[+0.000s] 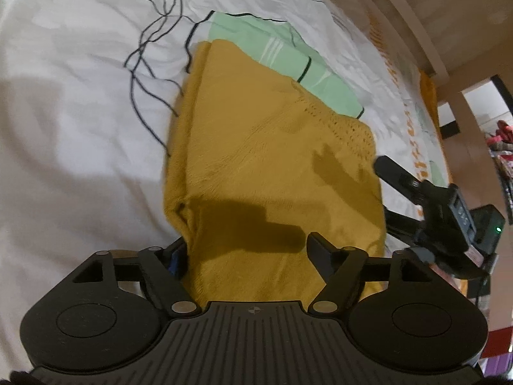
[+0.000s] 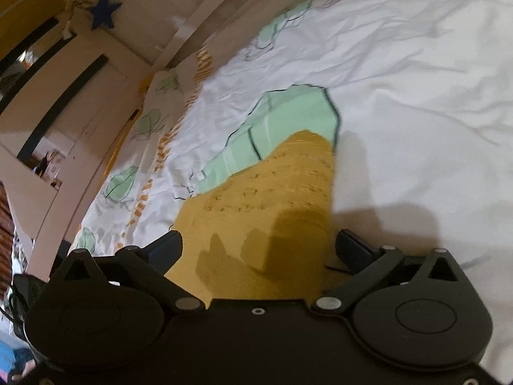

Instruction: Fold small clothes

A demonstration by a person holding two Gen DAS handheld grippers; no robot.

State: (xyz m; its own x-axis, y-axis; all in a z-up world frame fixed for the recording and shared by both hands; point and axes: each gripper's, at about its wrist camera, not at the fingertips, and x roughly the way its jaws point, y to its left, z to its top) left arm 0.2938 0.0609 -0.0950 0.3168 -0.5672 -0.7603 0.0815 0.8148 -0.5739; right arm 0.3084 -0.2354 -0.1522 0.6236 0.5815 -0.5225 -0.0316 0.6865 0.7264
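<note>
A mustard-yellow knitted garment lies folded in a long strip on the white bedsheet. It also shows in the right wrist view. My left gripper is open, its jaws spread either side of the garment's near end, just above it. My right gripper is open too, jaws wide over the garment's near end in its view. The right gripper also appears in the left wrist view at the garment's right edge. Neither gripper holds cloth.
The sheet has a printed mint-green shape with black lines, partly under the garment. A wooden bed frame runs along the far side. A blue star hangs on the frame.
</note>
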